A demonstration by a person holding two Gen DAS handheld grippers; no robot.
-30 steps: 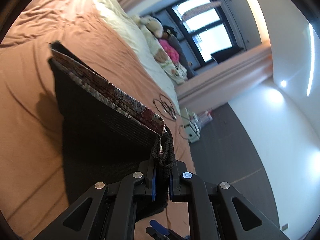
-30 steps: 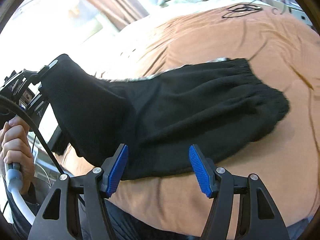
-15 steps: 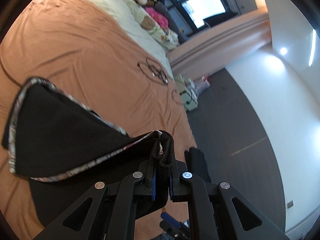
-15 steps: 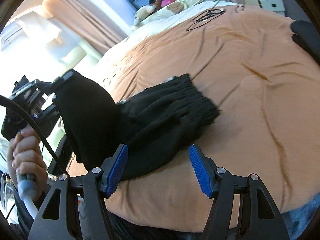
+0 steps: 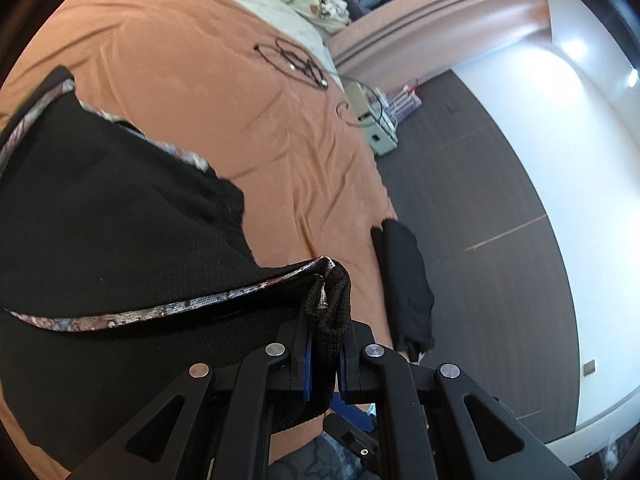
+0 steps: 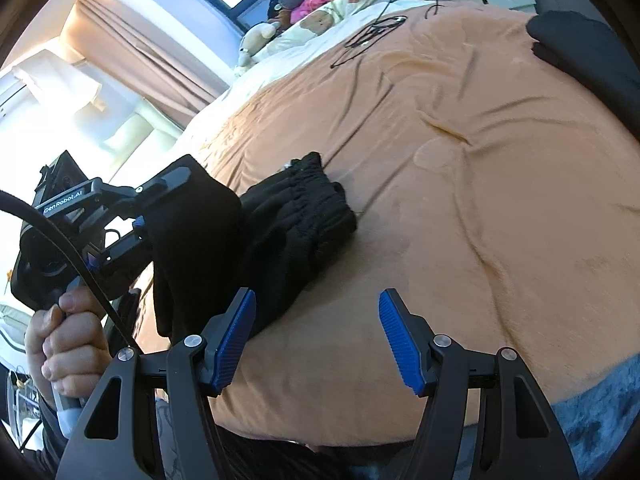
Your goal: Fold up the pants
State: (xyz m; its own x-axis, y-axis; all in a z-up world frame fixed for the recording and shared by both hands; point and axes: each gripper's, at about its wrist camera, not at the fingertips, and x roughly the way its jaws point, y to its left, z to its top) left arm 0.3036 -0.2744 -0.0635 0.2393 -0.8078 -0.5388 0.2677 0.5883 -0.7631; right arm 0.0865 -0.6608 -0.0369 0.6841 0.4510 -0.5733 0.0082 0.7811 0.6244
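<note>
Black knit pants [image 5: 100,240] with a patterned inner lining lie partly on the orange bed cover [image 5: 240,120], folded over themselves. My left gripper [image 5: 324,364] is shut on a bunched edge of the pants and holds it above the bed. In the right wrist view the pants [image 6: 288,232] drape from the left gripper [image 6: 168,184], which a hand [image 6: 68,344] holds at the left. My right gripper [image 6: 316,336] stands open above the bed's near edge, just right of the pants, with nothing between its blue pads [image 6: 400,340].
A second black garment [image 5: 408,272] lies at the bed's edge, seen also as a dark garment [image 6: 584,52] at the far right. A black cable [image 6: 376,28] coils on the cover. Pillows and soft toys [image 6: 320,12] sit at the bed's head. A white side table [image 5: 376,120] stands on the dark floor.
My left gripper has swung over the bed with the pants' edge, folding the cloth over itself. The right gripper's view has shifted right, leaving the pants at its left.
</note>
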